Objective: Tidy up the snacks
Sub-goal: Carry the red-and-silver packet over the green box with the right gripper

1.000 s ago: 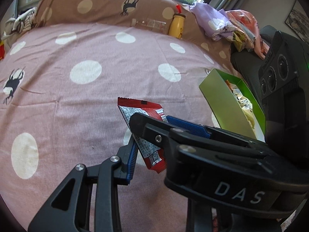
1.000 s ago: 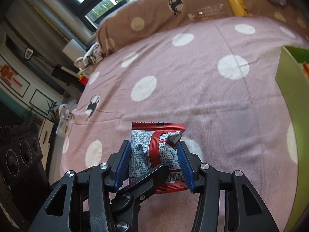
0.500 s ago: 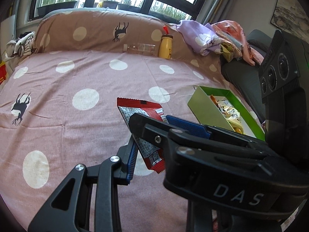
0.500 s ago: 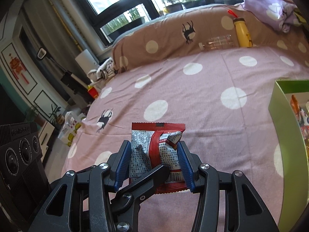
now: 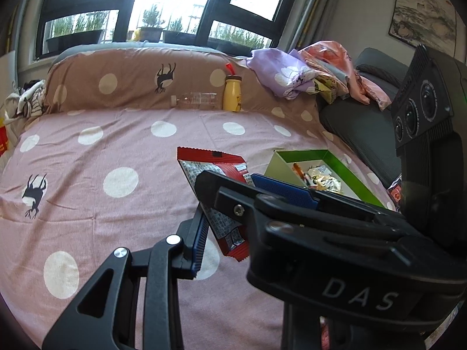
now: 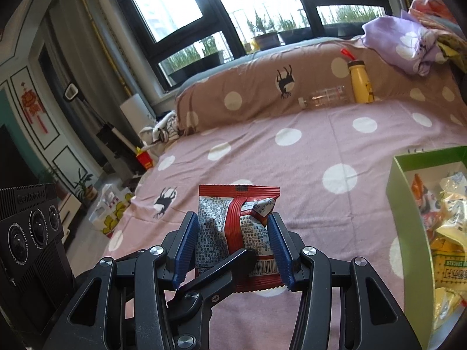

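A red and grey snack packet [image 6: 238,230] is held upright in the air above the pink dotted bed. My right gripper [image 6: 232,243] is shut on its two sides with the blue pads. My left gripper [image 5: 230,218] is shut on the same packet [image 5: 217,201] from the other side; its fingers cross in front of the right gripper. A green box [image 6: 408,233] with several yellow and orange snack packets lies to the right; it also shows in the left wrist view [image 5: 344,172].
The bed cover [image 5: 102,151] is pink with white dots. A yellow bottle [image 5: 232,94] and a clear bottle [image 5: 195,101] rest against the brown pillow. Purple and pink clothes [image 5: 294,75] lie at the back right. A dark sofa [image 5: 362,128] borders the bed's right side.
Both grippers have risen and tilted up with the packet; the window and room now show. The green box sits lower and farther off in both views. The grip is unchanged.
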Demonstrator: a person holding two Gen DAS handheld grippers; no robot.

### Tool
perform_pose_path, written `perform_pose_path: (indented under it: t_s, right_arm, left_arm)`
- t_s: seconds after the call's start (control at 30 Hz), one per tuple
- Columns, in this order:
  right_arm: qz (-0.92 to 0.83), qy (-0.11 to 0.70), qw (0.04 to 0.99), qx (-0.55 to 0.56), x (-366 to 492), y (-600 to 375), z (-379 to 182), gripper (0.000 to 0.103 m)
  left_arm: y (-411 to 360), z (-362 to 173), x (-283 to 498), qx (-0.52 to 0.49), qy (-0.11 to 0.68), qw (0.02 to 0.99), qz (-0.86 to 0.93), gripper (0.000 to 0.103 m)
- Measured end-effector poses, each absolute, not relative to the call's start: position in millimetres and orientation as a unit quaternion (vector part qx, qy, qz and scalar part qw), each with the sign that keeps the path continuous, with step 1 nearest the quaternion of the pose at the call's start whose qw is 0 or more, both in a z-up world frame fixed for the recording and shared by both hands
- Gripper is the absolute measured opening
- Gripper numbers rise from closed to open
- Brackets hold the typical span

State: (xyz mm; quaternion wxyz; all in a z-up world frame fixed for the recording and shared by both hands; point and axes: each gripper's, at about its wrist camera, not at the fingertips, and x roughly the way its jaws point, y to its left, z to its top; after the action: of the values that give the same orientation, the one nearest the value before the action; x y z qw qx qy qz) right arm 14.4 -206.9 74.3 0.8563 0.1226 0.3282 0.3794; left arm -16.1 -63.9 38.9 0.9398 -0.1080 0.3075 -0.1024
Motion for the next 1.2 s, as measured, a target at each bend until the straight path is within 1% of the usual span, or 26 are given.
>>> perform_pose_path:
  t_s: [0.37,0.7,1.2]
  right_arm:
    - [0.335,0.294,0.879,0.168,23.5,-263.0,89.5,0.052]
    - [0.287,0.269,0.889,0.232,33.2,-327.0,89.3,0.052]
    - [0.206,0.279,0.889,0.3,48.7,-394.1,69.5,0.052]
  left_arm:
    - [-112.5,65.1,-0.5,-0.06,0.29,0.943,-0.15,0.028]
    - [-169.2,83.1,15.2,-0.016,0.274,0.941,-0.199,0.028]
    - [-232.7,77.1,46.3,0.009,0.288,0.917,-0.278,0.027]
